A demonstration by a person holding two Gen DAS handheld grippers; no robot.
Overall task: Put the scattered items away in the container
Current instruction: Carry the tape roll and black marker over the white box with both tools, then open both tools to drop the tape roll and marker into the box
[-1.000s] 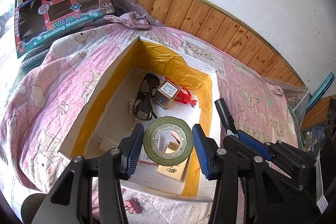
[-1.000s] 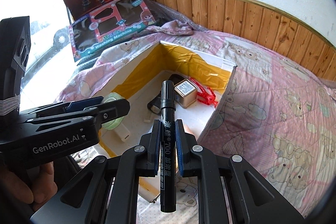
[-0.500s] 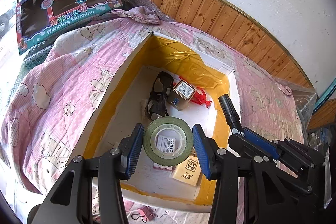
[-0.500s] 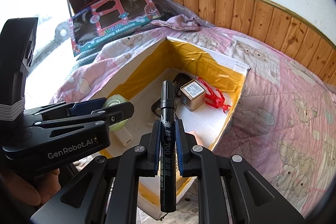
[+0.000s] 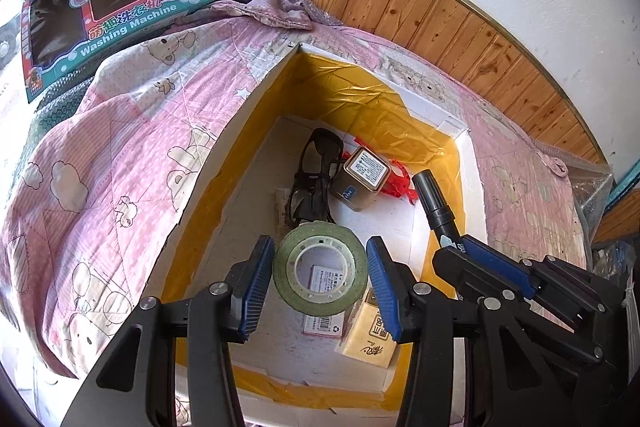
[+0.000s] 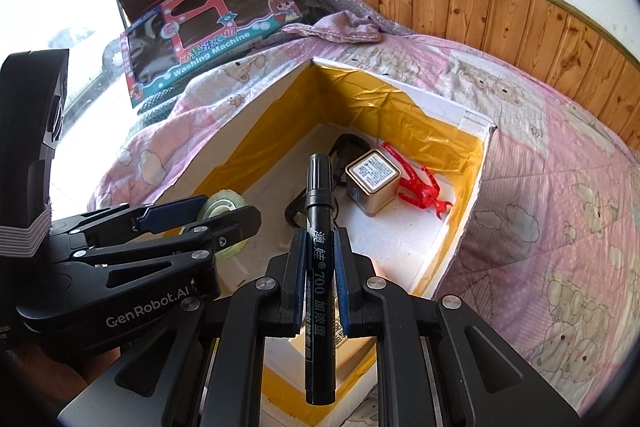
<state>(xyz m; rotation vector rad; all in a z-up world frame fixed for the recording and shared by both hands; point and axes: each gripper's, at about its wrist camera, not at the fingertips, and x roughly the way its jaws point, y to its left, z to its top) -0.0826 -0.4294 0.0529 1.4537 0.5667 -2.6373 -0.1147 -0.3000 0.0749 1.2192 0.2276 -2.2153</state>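
Observation:
A white foam box (image 5: 256,99) lined with yellow tape sits sunk in a pink quilt. Inside lie black glasses (image 5: 316,179), a gold tin (image 5: 362,179), a red toy figure (image 6: 424,187), a yellow packet (image 5: 368,343) and a labelled card (image 5: 324,323). My left gripper (image 5: 320,245) is shut on a green tape roll (image 5: 318,233), held above the box's near half. To its right, my right gripper (image 6: 319,239) is shut on a black marker (image 6: 318,195), which points over the box toward the tin. The marker's cap (image 5: 434,201) shows in the left wrist view.
The pink bear-print quilt (image 5: 120,155) surrounds the box on all sides. A toy washing machine carton (image 6: 208,39) leans at the back left. A wood-panelled wall (image 5: 440,15) runs behind, and bubble wrap (image 5: 592,183) lies at the far right.
Both grippers have moved forward over the box, which now looks nearer and larger. The tape roll and the marker stay held as before.

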